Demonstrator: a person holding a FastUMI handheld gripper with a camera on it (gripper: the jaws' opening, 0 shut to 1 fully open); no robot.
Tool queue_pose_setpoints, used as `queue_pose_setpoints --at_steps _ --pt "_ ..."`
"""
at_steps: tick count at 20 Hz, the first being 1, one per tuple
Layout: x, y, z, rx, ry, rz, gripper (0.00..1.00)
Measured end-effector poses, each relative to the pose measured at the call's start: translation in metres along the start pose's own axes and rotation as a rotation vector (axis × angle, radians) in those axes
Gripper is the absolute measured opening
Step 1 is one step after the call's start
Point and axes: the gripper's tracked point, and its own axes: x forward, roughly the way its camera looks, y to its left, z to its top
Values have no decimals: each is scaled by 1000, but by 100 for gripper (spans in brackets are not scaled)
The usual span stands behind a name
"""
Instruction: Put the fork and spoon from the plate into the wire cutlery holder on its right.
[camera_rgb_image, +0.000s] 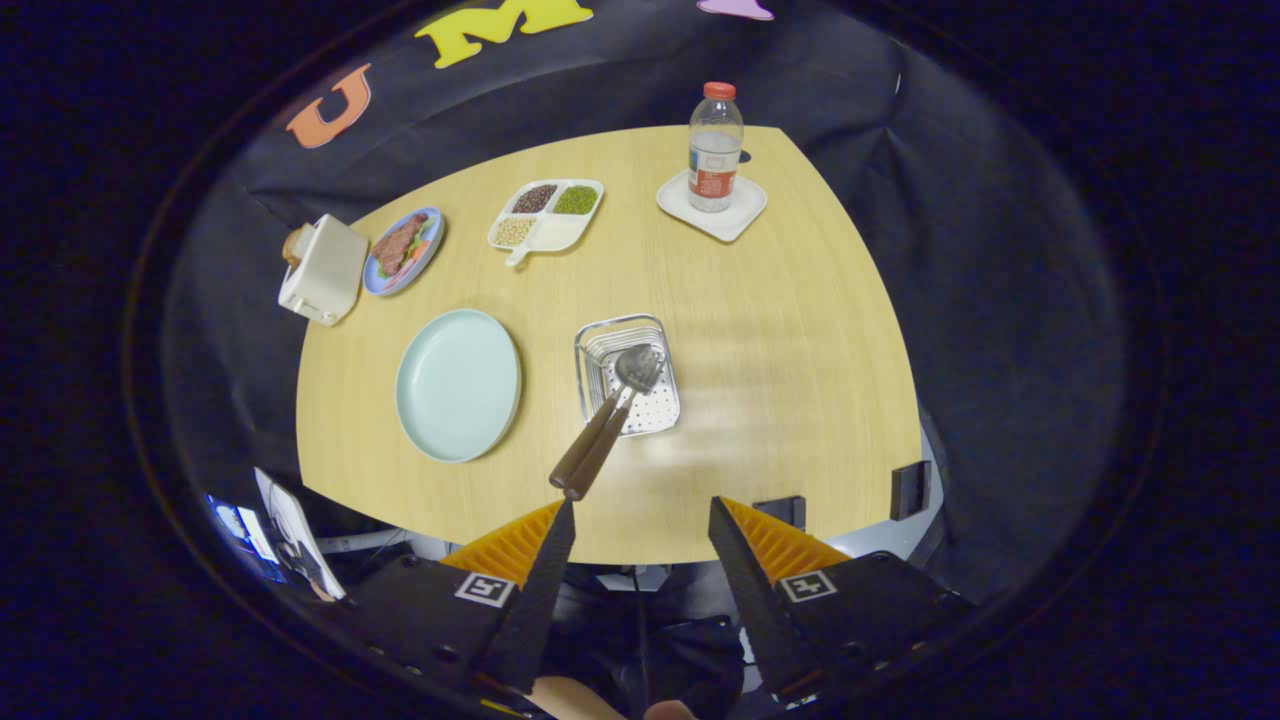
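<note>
- Gripper (640, 520) fingers spread wide, holding nothing, above the wooden table's (760, 330) near edge.
- Fork and spoon (610, 420) (dark handles) lean inside the wire cutlery holder (592, 345), right of the round pale plate (458, 384).

Count: 1 gripper (640, 525), fingers apart, empty; 2 utensils (605, 425) in 1 holder (627, 373); 2 plates (458, 384); 1 bottle (714, 148); 1 toaster (322, 270); 1 tray (546, 215).

You look from the gripper (640, 515) down and forward over the whole table (780, 330). It sits well back, fingers spread apart above the near edge.
</note>
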Motion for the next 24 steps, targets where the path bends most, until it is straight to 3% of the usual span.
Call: queue_pose_setpoints --at_steps 1,4,9,16,19,24 --pt "-1 2 0 -1 -11 7 89" --pt "-11 4 -1 -13 -63 16 97" --pt "-33 19 -2 -55 -199 39 97" --pt "-96 43 17 -62 -654 86 97" --pt "-123 45 20 -85 -909 41 97" --pt "-149 67 -20 -123 -1191 7 97"
